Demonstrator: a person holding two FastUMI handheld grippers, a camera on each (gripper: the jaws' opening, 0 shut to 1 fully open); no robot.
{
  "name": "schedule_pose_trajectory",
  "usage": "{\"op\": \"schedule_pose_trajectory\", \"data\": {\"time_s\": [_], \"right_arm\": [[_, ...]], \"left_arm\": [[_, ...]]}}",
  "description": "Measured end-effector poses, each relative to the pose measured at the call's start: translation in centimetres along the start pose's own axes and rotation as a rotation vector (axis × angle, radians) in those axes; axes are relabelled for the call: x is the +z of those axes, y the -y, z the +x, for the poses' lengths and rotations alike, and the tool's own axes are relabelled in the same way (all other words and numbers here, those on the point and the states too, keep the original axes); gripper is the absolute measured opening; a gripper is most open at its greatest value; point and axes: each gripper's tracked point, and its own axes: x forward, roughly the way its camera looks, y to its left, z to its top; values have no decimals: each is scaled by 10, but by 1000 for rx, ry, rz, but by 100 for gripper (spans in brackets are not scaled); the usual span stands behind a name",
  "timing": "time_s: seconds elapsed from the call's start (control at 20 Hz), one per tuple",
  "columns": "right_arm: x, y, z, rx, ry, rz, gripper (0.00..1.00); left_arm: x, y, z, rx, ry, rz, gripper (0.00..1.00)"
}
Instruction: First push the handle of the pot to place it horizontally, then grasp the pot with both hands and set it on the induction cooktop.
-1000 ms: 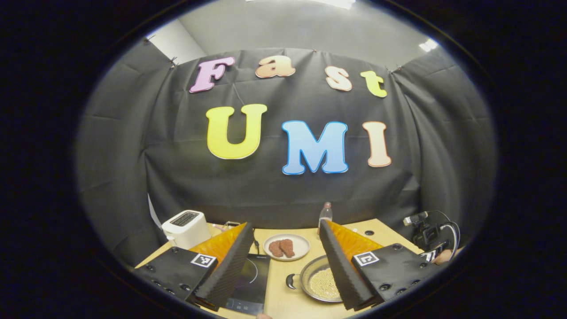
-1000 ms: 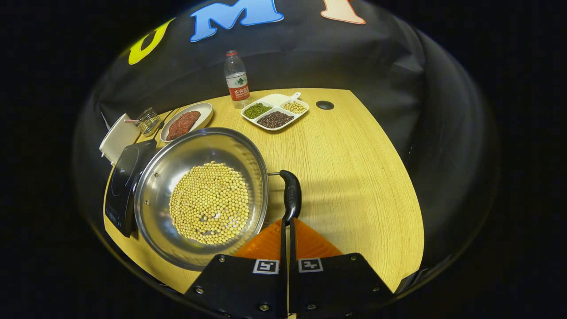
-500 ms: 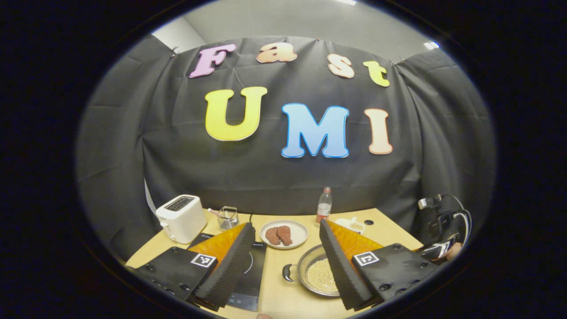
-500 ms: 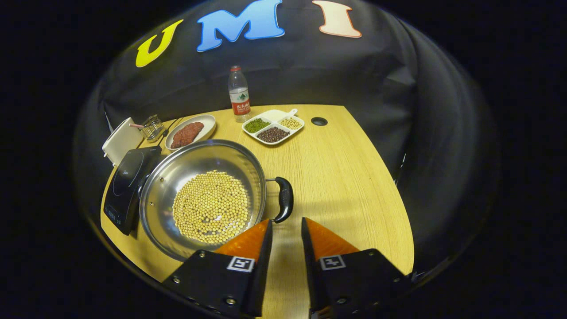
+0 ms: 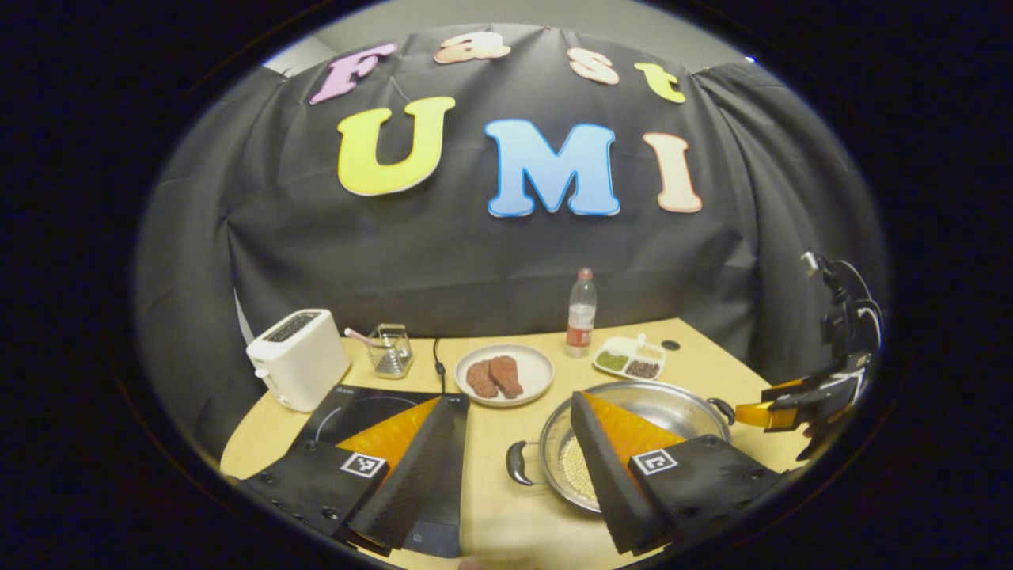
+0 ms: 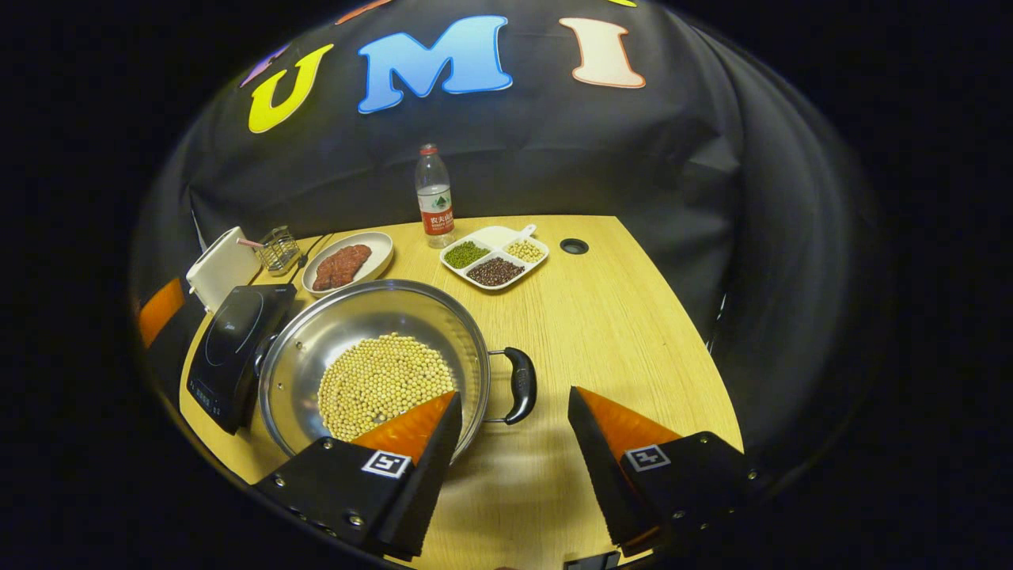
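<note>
In the right gripper view your right hand-held gripper [image 6: 513, 419] is spread wide and grips nothing, its fingers flanking the black side handle [image 6: 522, 385] at lower centre; the round steel pot of yellow beans [image 6: 378, 366] sits on the pale wooden counter [image 6: 633, 332], beside the black induction cooktop [image 6: 233, 340] at left; in the left gripper view your left hand-held gripper [image 5: 513, 431] gapes empty above cooktop and pot.
</note>
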Motion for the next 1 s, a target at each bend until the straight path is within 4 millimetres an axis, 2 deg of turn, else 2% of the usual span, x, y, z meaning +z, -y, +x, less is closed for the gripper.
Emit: {"op": "schedule_pose_trajectory", "data": {"time_s": [0.1, 0.35, 0.5, 0.75, 0.85, 0.95, 1.0], "right_arm": [[-1, -1, 12, 0, -19, -4, 83], [-6, -2, 43, 2, -62, -14, 83], [-7, -3, 57, 3, -80, -14, 83], [-10, -3, 75, -2, -111, -15, 83], [-12, -3, 82, -12, -126, -17, 80], [-14, -4, 86, -7, -133, -16, 80], [-10, -7, 82, -2, -135, -10, 76]], "left_arm": [[-21, 3, 20, -10, -47, 9, 96], [-69, 14, 60, -33, -168, 25, 98], [-95, 15, 77, -35, -235, 26, 98], [-117, 15, 101, -39, -305, 39, 99], [-123, 12, 106, -30, -325, 53, 98], [-124, 16, 110, -37, -334, 54, 92], [-126, 18, 110, -46, -337, 56, 82]]}}
